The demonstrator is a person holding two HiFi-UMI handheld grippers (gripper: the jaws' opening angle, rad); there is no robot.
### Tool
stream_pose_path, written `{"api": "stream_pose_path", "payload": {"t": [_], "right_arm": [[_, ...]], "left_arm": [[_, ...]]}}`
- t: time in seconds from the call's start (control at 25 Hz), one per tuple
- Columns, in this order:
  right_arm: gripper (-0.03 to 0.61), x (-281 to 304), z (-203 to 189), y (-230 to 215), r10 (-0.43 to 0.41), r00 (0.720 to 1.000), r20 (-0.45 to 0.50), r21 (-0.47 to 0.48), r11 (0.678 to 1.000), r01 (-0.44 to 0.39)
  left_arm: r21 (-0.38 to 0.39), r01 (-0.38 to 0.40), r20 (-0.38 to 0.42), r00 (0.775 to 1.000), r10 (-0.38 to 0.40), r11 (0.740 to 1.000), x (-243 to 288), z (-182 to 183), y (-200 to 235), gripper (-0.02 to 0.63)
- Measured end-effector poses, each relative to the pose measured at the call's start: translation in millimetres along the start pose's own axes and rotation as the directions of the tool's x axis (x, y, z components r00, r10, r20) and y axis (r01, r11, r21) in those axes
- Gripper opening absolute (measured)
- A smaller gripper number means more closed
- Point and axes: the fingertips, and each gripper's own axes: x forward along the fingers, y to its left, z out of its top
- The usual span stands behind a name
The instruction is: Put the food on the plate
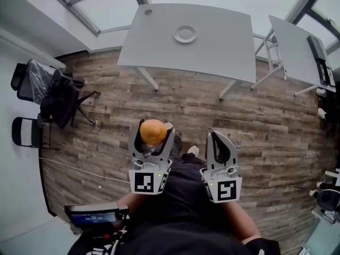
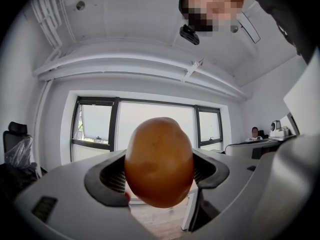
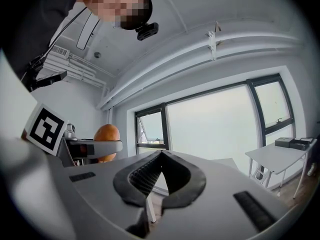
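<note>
My left gripper [image 1: 153, 133] is shut on an orange-brown potato [image 1: 153, 132], held up close to the person's body over the wood floor. In the left gripper view the potato [image 2: 159, 162] fills the gap between the jaws of that gripper [image 2: 159, 174]. My right gripper [image 1: 222, 145] is beside it, jaws shut with nothing between them; its own view shows the right gripper [image 3: 161, 176] with pads touching and the potato [image 3: 106, 141] off to the left. A white plate [image 1: 185, 34] lies on the grey table [image 1: 223, 41] well ahead.
A second grey table [image 1: 297, 47] stands at the right with a black device on it. Black office chairs [image 1: 58, 97] sit at the left by the wall. Both gripper views point up toward the windows and ceiling. A seated person [image 2: 255, 133] shows far off.
</note>
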Motion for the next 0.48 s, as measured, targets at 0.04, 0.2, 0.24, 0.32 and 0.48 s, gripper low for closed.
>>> {"api": "stream_pose_path", "payload": {"t": [0.04, 0.2, 0.24, 0.32, 0.48], "right_arm": [[-0.003, 0, 0, -3, -0.006, 1.000, 0.001, 0.003, 1.000, 0.006], [-0.003, -2, 0, -12, -0.013, 1.000, -0.005, 0.005, 1.000, 0.013], [-0.003, -1, -1, -13, -0.005, 1.000, -0.012, 0.006, 1.000, 0.005], [-0.003, 3, -6, -14, 0.002, 0.999, -0.036, 0.013, 1.000, -0.002], [-0.003, 15, -22, -22, 0.009, 0.995, -0.103, 0.003, 1.000, -0.008]], "left_arm": [[0.002, 0.007, -0.001, 1.000, -0.007, 1.000, 2, 0, -3, 0.354], [0.003, 0.036, 0.001, 0.999, -0.036, 0.999, 12, 1, -15, 0.354], [0.000, 0.044, 0.000, 0.999, -0.044, 0.999, 15, 0, -16, 0.354], [-0.011, 0.058, -0.005, 0.998, -0.059, 0.998, 26, -3, -17, 0.354], [-0.039, 0.080, -0.021, 0.997, -0.081, 0.996, 50, -13, -16, 0.354]]}}
